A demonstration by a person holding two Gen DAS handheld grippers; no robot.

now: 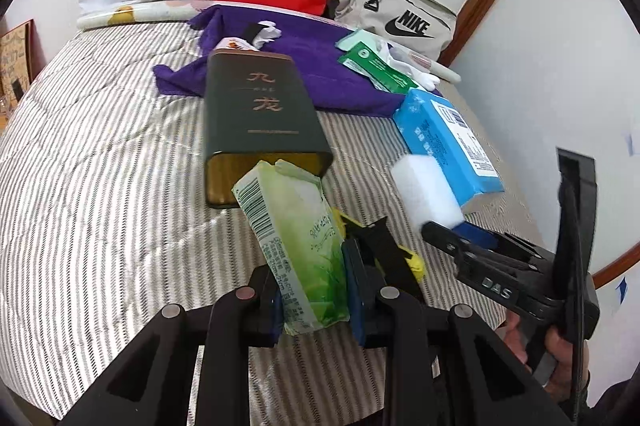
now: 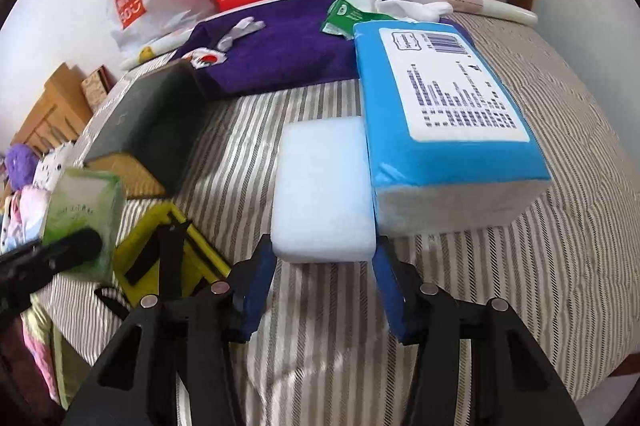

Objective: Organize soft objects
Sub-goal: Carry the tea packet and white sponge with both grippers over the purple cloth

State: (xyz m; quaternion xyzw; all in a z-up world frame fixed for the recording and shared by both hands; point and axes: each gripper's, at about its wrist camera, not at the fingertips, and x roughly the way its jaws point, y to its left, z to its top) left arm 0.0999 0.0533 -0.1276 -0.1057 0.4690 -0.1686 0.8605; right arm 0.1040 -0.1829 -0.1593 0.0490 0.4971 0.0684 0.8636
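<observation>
Two soft things are in hand, and nothing looks stowed yet. The left tool (image 1: 316,290) is clamped narrowly on a green tissue pack (image 1: 296,246), held just in front of the open mouth of the dark tin (image 1: 260,114) lying on the striped bed (image 1: 100,154); the pack is not inside. The right tool (image 2: 324,266) stands half open around a white sponge (image 2: 324,190), just beside the blue tissue pack (image 2: 440,114); whether its pads press it I cannot tell. Left over, by my judgement: the purple cloth (image 1: 320,66), white socks (image 2: 412,8) and green wipes packet (image 1: 376,68).
</observation>
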